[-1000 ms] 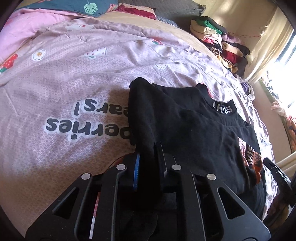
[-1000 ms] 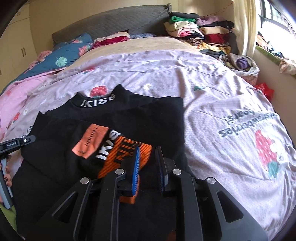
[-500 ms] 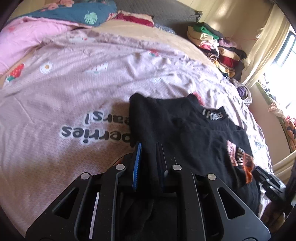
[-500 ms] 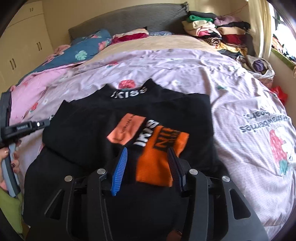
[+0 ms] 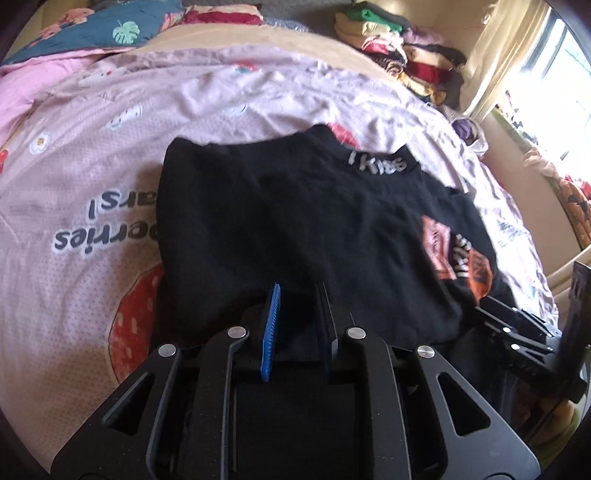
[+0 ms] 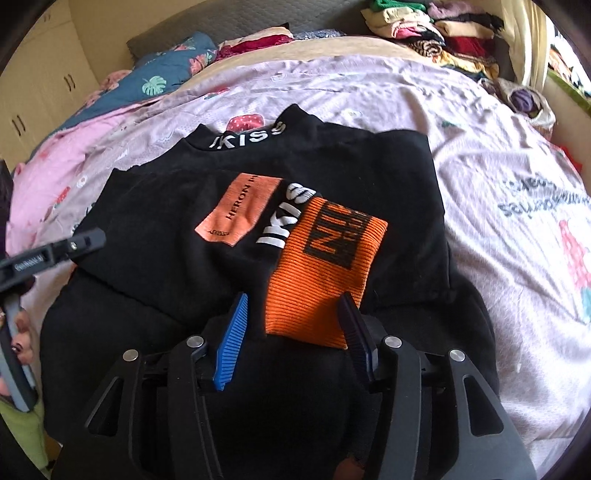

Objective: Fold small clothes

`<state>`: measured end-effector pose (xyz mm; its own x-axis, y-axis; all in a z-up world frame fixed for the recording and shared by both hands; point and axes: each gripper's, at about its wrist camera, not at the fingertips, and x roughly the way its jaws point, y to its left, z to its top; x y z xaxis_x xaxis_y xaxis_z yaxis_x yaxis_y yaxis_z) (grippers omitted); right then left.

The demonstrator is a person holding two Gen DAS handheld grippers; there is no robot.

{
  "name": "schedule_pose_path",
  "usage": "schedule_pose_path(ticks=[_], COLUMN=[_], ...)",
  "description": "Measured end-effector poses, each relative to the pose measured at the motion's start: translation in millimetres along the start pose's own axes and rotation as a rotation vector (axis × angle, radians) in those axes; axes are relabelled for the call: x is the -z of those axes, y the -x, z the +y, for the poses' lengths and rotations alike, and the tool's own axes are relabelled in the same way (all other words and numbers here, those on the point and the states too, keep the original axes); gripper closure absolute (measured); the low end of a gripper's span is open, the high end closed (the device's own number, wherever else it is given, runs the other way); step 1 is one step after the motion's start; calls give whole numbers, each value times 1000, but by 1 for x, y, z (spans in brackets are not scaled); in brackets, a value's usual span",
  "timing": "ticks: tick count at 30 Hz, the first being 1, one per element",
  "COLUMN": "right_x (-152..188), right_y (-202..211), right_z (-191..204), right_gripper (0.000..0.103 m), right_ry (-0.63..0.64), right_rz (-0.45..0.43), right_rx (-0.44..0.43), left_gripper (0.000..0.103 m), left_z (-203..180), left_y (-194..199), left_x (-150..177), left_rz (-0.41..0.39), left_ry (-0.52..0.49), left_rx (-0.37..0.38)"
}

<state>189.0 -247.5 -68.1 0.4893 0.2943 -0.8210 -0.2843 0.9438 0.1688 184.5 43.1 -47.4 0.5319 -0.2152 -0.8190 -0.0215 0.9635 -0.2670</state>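
A black sweater (image 6: 155,236) lies partly folded on the bed, its white-lettered collar (image 6: 247,138) at the far side. One sleeve is folded across the chest, and its orange ribbed cuff (image 6: 325,266) rests on top. My right gripper (image 6: 293,299) straddles that cuff; its jaws are opening and the pads stand clear of the cloth. My left gripper (image 5: 297,291) is at the sweater's (image 5: 295,206) near edge, shut on black fabric pinched between its pads. The right gripper's body (image 5: 517,328) shows at the right edge of the left wrist view.
The bedspread (image 5: 92,184) is lilac with strawberry prints and wrinkled around the sweater. Stacked folded clothes (image 6: 436,33) sit at the far right by a curtain. Pillows (image 5: 110,33) line the headboard. A hand (image 6: 18,332) holds the left gripper's handle.
The right jaws opened wide and let go of the orange cuff, which now lies on the sweater. The left gripper shifted sideways, still pinching black fabric; the sweater now fills its view.
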Motion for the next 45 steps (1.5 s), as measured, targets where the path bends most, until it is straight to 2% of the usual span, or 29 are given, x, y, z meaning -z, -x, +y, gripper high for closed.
schedule_pose_path(ticks=[4, 6, 8, 10, 11, 12, 14, 15, 17, 23, 25, 28, 30, 35, 45], right_x=[3, 4, 4, 4, 4, 4, 4, 5, 5, 5, 5, 5, 5, 5, 11], right_y=[7, 13, 17, 21, 24, 27, 34, 36, 42, 53, 55, 61, 66, 81, 121], right_z=[3, 3, 1, 0, 0, 1, 2, 2, 3, 7, 9, 12, 14, 18, 27], right_gripper=[50, 44, 42, 29, 21, 18, 13, 9, 7, 4, 4, 4, 4, 4, 4], right_ry=[10, 6, -7, -14, -16, -15, -12, -11, -7, 5, 14, 22, 29, 39, 52], right_rz=[-17, -28, -36, -49, -59, -69, -87, -95, -112, -132, -131, -146, -160, -198, -281], right_rx=[3, 5, -2, -2, 0, 3, 8, 8, 12, 11, 15, 22, 27, 29, 29], left_gripper=[91, 91, 90, 87, 84, 82, 66, 64, 57, 40, 39, 28, 27, 9, 9], left_z=[13, 10, 5, 1, 1, -1, -4, -7, -12, -22, -26, -30, -33, -42, -59], left_y=[-2, 0, 3, 6, 7, 9, 13, 15, 18, 28, 34, 41, 46, 59, 87], left_x=[3, 4, 5, 7, 7, 8, 8, 9, 11, 13, 13, 15, 15, 14, 24], left_rz=[10, 6, 1, -4, -5, -8, -12, -15, -19, -25, -35, -42, -46, -69, -103], left_ry=[63, 48, 35, 29, 30, 30, 30, 24, 8, 4, -2, -2, -9, -21, -74], left_rx=[30, 14, -6, -18, -20, -16, -1, -3, -17, -11, -15, -12, -10, -11, -8])
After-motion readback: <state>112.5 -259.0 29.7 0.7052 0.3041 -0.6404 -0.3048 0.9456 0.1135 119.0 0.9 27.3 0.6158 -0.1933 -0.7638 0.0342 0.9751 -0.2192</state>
